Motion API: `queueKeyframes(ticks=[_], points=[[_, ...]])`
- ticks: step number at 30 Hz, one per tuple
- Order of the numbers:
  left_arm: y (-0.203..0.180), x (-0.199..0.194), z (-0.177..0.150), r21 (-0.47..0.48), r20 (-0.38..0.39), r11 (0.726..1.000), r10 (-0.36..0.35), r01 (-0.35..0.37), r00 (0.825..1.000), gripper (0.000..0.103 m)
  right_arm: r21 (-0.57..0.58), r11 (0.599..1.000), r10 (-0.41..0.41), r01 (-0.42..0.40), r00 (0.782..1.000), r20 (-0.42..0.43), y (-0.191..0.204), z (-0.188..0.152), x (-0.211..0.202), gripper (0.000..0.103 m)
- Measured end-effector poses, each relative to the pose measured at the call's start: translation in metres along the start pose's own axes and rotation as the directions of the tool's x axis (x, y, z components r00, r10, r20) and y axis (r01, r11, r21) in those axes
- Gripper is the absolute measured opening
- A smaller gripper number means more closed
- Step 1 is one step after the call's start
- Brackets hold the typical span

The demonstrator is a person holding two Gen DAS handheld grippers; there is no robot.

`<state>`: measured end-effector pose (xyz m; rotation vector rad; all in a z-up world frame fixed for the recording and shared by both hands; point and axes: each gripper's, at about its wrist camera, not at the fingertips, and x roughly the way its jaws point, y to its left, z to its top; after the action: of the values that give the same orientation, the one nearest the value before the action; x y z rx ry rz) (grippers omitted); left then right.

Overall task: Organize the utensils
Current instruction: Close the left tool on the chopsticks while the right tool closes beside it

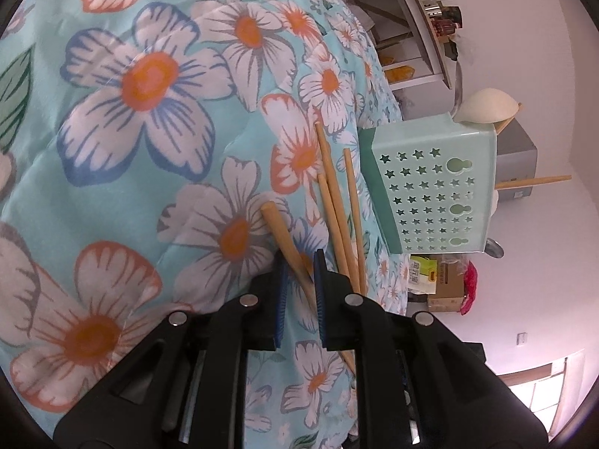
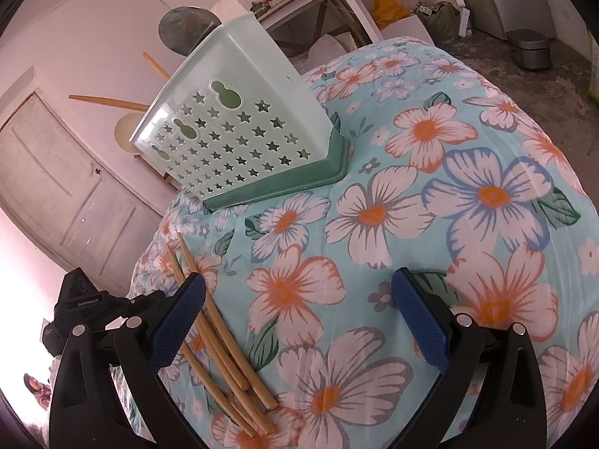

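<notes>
A bundle of light wooden chopsticks (image 1: 338,202) lies on the floral turquoise tablecloth (image 1: 149,149), long axes running from near to far, toward the mint-green star-perforated plastic utensil holder (image 1: 430,187) that stands near the cloth's edge. One thicker wooden stick (image 1: 282,234) slants between the blue pads of the left gripper (image 1: 301,280), whose jaws are nearly closed, clamping it. The right gripper (image 2: 299,321) hangs wide open and empty, its left pad (image 2: 176,321) just beside the chopsticks.

The holder (image 2: 239,127) hides most of the utensils inside; the left claw (image 1: 301,262) covers one chopstick's (image 1: 284,235) lower length.
</notes>
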<state>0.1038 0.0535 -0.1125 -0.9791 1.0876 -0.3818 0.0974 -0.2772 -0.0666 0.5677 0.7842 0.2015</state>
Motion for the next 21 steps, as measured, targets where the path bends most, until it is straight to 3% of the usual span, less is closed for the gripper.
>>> queueKeyframes(ticks=[14,21], points=[[-0.015,0.001,-0.007,0.129,0.059,0.990,0.053,-0.060,0.997,0.015,0.009,1.000,0.019,-0.019,1.000,-0.002,-0.004,0.000,-0.002,0.097],[-0.027,-0.003,-0.014,0.253,0.106,0.960,0.094,-0.118,0.990,0.016,-0.007,1.000,0.015,-0.015,1.000,-0.023,0.000,0.000,0.001,0.097]])
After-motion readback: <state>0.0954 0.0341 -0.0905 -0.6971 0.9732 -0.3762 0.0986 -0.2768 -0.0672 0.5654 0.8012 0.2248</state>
